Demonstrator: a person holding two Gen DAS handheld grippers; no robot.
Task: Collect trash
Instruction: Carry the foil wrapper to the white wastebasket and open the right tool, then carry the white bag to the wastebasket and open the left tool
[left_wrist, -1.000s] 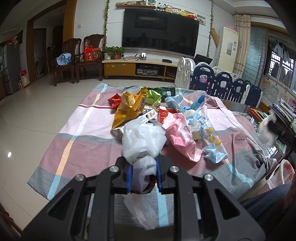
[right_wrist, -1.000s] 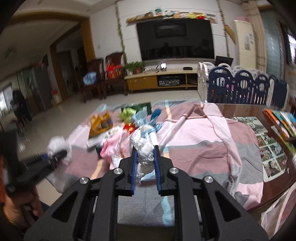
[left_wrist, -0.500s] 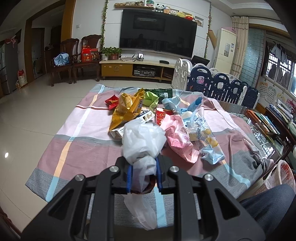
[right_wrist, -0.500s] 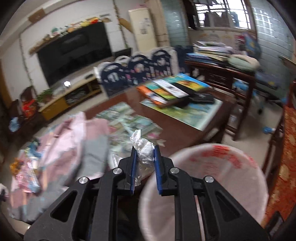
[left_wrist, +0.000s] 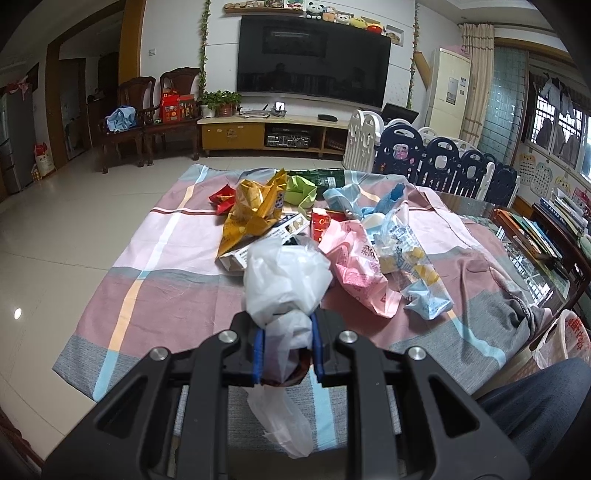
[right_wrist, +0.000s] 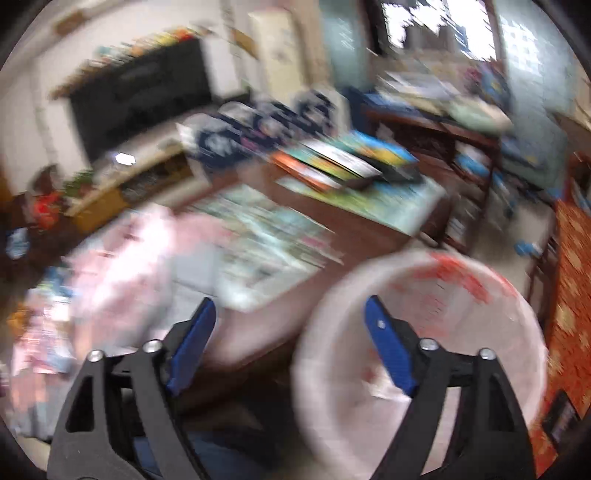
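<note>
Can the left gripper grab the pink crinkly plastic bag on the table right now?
Probably not: the left gripper is already shut on a white plastic bag, so nothing more fits, though the pink crinkly plastic bag lies uncovered just ahead.

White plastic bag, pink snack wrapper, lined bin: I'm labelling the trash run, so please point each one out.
white plastic bag (left_wrist: 286, 280), left wrist view, on its bunched upper part.
pink snack wrapper (left_wrist: 356, 266), left wrist view, on its middle.
lined bin (right_wrist: 491, 291), right wrist view, on its far rim.
</note>
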